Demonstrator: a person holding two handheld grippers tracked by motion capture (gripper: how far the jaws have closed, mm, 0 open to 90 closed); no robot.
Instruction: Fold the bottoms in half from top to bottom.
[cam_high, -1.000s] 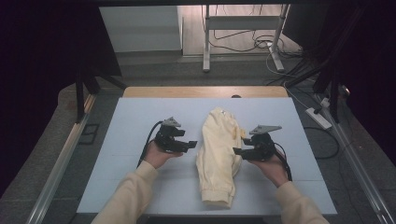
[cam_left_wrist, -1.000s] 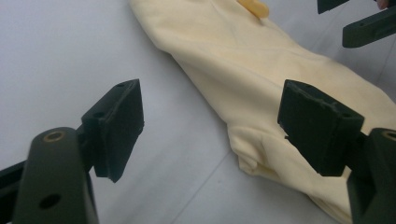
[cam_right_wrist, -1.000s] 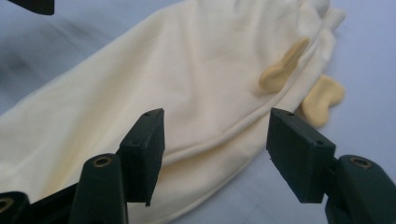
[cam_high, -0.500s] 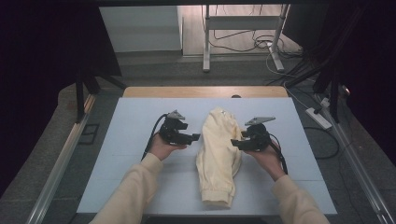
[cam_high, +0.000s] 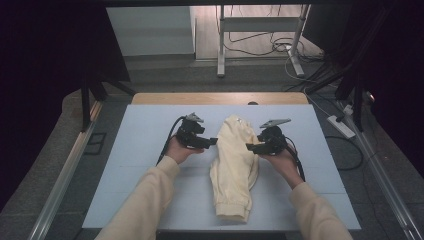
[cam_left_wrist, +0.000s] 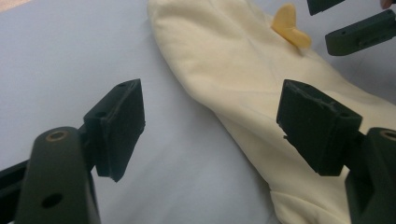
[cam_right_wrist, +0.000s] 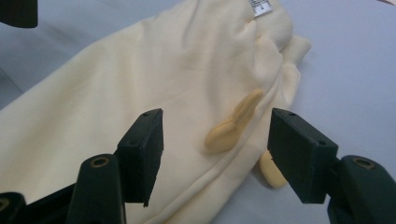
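A cream-yellow folded garment (cam_high: 234, 165) lies lengthwise on the pale blue table (cam_high: 145, 130). My left gripper (cam_high: 212, 141) hovers at the garment's left edge, jaws open and empty; in the left gripper view the cloth (cam_left_wrist: 243, 79) runs under the right jaw. My right gripper (cam_high: 250, 146) is at the garment's right edge, also open and empty. In the right gripper view the garment (cam_right_wrist: 140, 93) lies between and beyond the jaws, with a yellow drawstring end (cam_right_wrist: 231, 128) and a white label (cam_right_wrist: 261, 6) near the ribbed hem. The other gripper's jaws (cam_left_wrist: 359, 32) show in the left gripper view's top right.
The table's wooden far edge (cam_high: 220, 98) lies beyond the garment. A power strip (cam_high: 341, 126) and cables lie on the floor at the right. A metal stand (cam_high: 260, 30) rises behind the table.
Both grippers have moved away from me and inward, closing on the garment's upper half from either side. The garment has not moved.
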